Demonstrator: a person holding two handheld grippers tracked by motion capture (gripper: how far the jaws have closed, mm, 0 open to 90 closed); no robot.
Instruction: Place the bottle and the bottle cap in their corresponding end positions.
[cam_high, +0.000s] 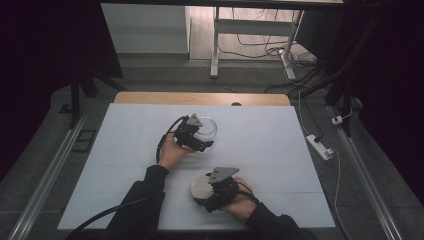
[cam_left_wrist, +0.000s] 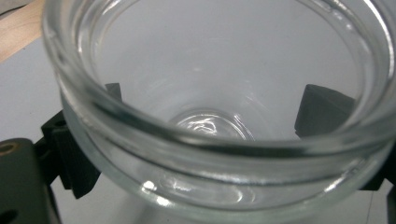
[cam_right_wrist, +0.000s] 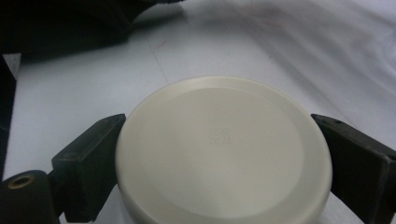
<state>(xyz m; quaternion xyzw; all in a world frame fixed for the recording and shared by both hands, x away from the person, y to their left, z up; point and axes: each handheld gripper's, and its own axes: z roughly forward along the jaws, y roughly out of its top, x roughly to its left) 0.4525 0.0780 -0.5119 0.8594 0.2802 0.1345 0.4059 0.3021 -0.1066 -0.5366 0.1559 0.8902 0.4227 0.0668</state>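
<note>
A person sits at the near edge of a table covered by a white sheet (cam_high: 125, 165), holding a two-jaw gripper in each hand. The left gripper (cam_high: 200, 139) is near the middle of the sheet, clamped around a clear glass jar (cam_high: 206, 128) that stands just to the far right of the hand. In the left gripper view the jar (cam_left_wrist: 219, 154) is seen from close above its open mouth, its thick rim running across the frame, with a black jaw pressed against the glass on each side. The right gripper (cam_high: 209, 190) is nearer the person, a little right of centre, gripping a round cream-white lid (cam_high: 201, 187). In the right gripper view the lid (cam_right_wrist: 224, 154) lies flat between the two black jaws, both touching its edge, with a small square mark at its centre.

Jar and lid are well apart, with bare sheet between them. Wide open sheet lies to the left and to the right of both hands, and more between the jar and the far edge, where a strip of wooden tabletop (cam_high: 200, 98) shows. The lid sits near the sheet's near edge. Off the table to the right, a white power strip (cam_high: 320, 147) lies on the floor
</note>
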